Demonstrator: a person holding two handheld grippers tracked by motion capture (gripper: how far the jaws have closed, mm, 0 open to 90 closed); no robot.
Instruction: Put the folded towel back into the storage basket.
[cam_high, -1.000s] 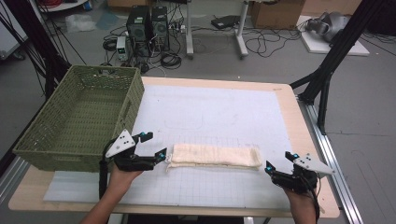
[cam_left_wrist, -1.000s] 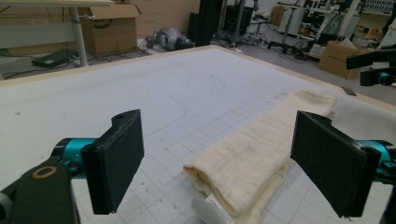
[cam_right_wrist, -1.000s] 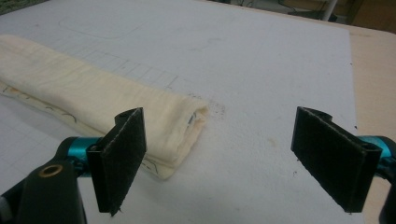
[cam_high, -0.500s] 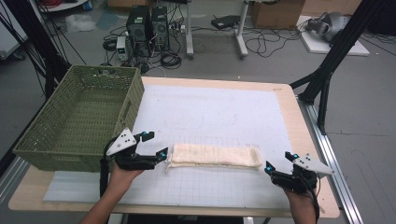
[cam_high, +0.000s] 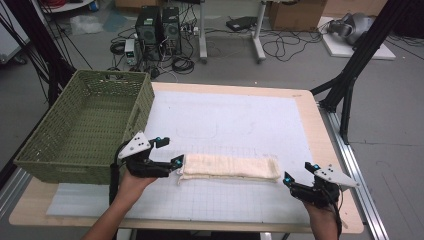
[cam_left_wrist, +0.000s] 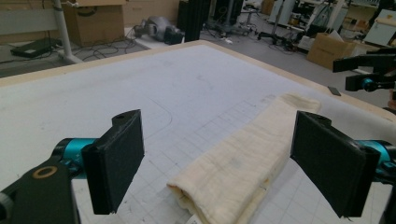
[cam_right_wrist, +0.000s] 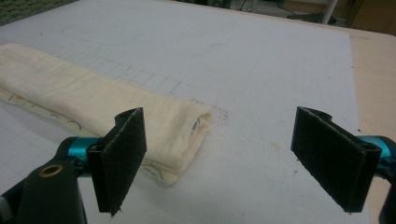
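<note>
Folded cream cloth (cam_high: 229, 168) lies flat on the white gridded mat (cam_high: 235, 120) that covers the table (cam_high: 320, 130), in the half of the mat nearer the person, with its long axis running parallel to the table's near edge, one short end toward the left side and the other toward the right. In the left gripper view the cloth (cam_left_wrist: 243, 158) stretches away from the camera, its near end showing stacked folded layers between the two pads. The left gripper (cam_high: 170, 157), held in the person's left hand (cam_high: 131, 184), sits at the cloth's left end with its jaws spread wide on either side of that end; whether a pad touches the fabric cannot be told. The right gripper (cam_high: 299, 176), in the right hand (cam_high: 322, 210), sits near the table's near right corner, just beside the cloth's right end and apart from it, jaws also spread wide and holding nothing. In the right gripper view the cloth's (cam_right_wrist: 93, 112) folded end lies ahead of the left pad, with bare mat between the pads. A green woven basket (cam_high: 85, 125) stands at the table's left edge, overhanging it, close to the left gripper.
</note>
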